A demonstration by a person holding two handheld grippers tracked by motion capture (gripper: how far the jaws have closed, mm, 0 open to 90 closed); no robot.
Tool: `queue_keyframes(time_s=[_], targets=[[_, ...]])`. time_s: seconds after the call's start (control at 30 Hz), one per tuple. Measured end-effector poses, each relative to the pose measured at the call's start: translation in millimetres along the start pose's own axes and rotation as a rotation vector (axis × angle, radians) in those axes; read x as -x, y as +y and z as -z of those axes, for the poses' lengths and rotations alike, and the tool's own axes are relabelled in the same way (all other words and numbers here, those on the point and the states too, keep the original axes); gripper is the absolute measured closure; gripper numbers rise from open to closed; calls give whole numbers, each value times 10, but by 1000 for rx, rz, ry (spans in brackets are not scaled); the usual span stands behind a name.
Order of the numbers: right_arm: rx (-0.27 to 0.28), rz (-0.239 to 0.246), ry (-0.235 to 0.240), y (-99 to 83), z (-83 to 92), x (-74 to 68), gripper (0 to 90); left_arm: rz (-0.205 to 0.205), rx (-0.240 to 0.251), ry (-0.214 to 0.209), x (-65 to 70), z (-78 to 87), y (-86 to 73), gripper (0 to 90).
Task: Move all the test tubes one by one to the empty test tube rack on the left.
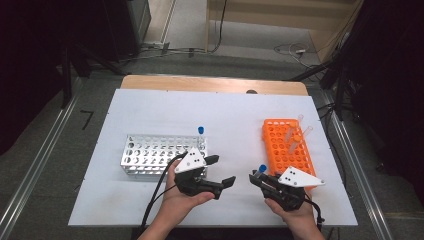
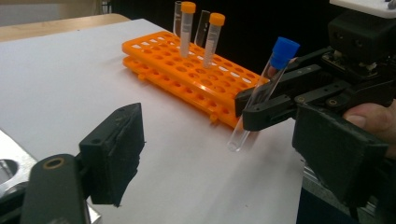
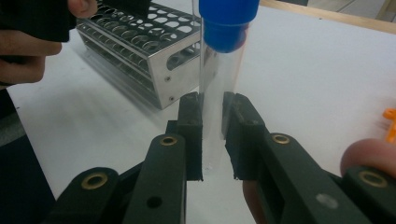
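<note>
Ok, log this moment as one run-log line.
right tongs: shut on blue-capped tube | left tongs: open, nothing held | tube: off the table, between metal rack and orange rack

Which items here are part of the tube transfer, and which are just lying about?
In use: blue-capped tube clamped in the right gripper; left gripper, open; orange rack; metal rack.
Lying about: cables on the floor.
</note>
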State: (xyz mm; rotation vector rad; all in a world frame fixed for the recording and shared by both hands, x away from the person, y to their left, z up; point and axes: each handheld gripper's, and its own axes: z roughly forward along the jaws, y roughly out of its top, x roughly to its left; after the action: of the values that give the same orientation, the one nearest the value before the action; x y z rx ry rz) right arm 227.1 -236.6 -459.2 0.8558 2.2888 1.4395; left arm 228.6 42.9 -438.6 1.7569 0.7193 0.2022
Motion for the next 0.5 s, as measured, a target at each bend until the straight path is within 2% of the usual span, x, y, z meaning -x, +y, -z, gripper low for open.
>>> queue_keyframes(time_s=[0.23, 0.5], targets=[[-10, 16, 21, 2, -45, -68, 753, -21, -13, -34, 95, -99, 4, 343], [-23, 31, 50, 3, -88, -137, 753, -37, -15, -91, 183, -213, 31, 494]])
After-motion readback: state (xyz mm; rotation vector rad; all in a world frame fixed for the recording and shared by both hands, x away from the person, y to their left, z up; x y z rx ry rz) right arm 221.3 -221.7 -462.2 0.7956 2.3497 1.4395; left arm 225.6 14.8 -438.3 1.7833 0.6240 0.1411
